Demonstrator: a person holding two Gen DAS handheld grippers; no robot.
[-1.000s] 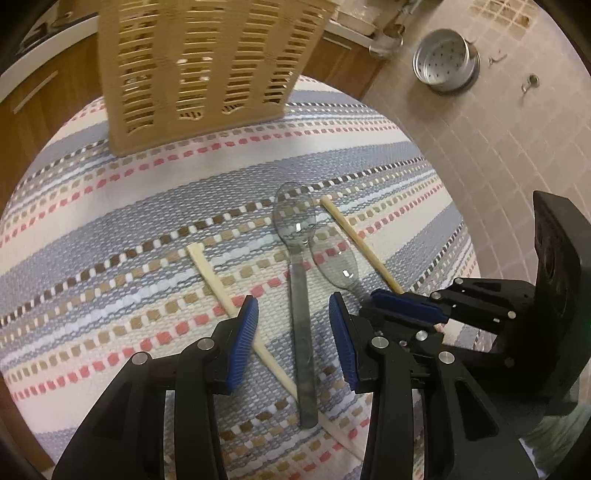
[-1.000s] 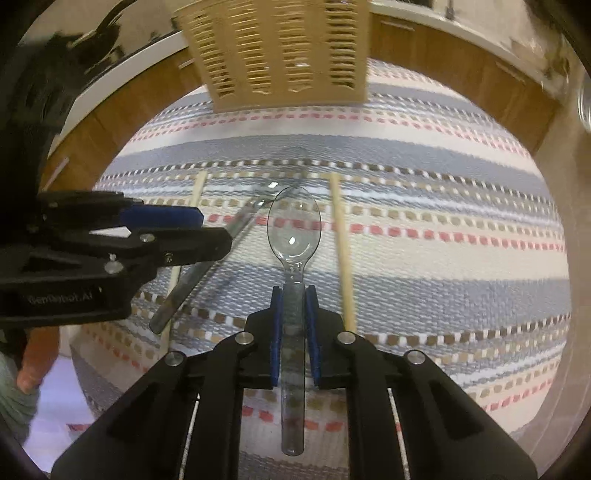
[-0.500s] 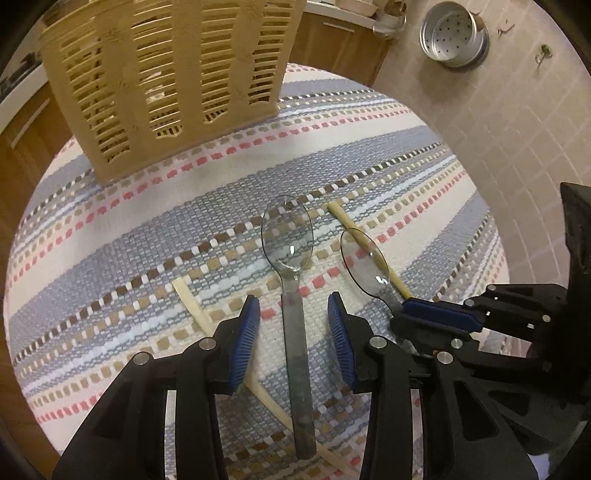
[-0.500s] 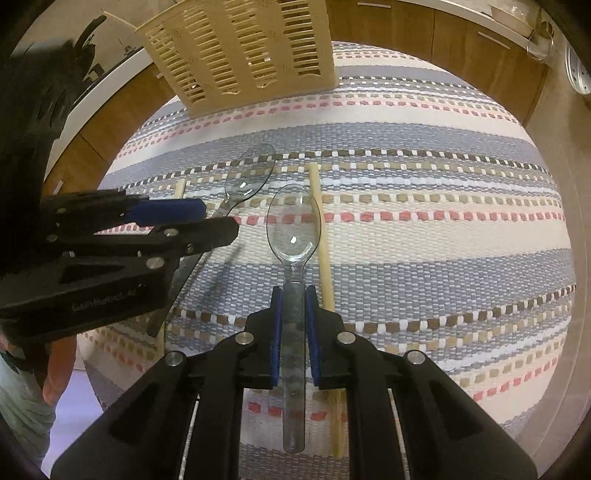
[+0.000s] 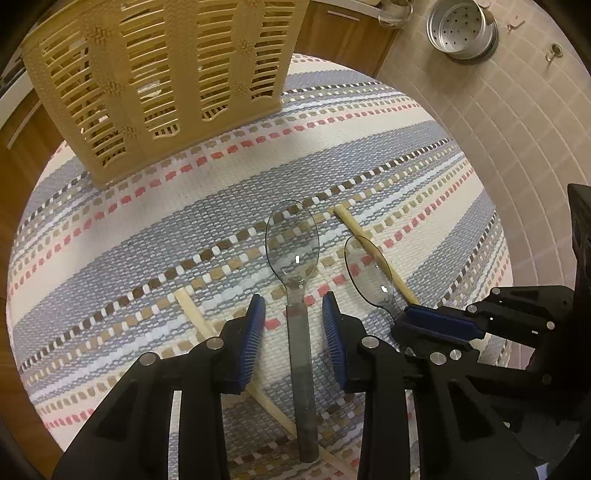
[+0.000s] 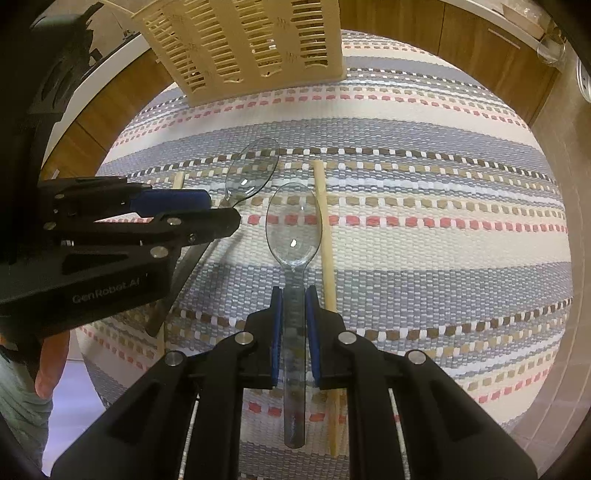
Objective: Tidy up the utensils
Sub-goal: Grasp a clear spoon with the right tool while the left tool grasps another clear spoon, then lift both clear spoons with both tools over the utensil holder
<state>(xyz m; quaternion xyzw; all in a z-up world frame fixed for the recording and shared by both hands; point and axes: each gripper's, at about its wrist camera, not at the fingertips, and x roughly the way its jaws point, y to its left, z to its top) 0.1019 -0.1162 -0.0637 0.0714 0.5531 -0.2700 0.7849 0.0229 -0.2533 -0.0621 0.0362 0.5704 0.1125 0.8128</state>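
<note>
Two clear plastic spoons and two wooden chopsticks lie on a striped woven mat. My left gripper (image 5: pixel 293 306) is open, its blue pads on either side of the handle of one spoon (image 5: pixel 293 254), not touching it. My right gripper (image 6: pixel 293 295) is shut on the handle of the other spoon (image 6: pixel 291 225), which also shows in the left wrist view (image 5: pixel 369 273). One chopstick (image 6: pixel 327 258) lies just right of the held spoon. The other chopstick (image 5: pixel 195 314) runs under my left gripper. A tan slotted basket (image 5: pixel 162 74) stands at the mat's far side.
The striped mat (image 5: pixel 129 229) covers a round-looking table, with wooden cabinets behind. A perforated metal pot (image 5: pixel 461 29) sits on the tiled floor at the far right. The left gripper's body (image 6: pixel 110 240) fills the left of the right wrist view.
My left gripper has moved forward along its spoon, so its open pads now flank the handle near the bowl. My right gripper stays shut on its spoon, and has lifted and swung it slightly left.
</note>
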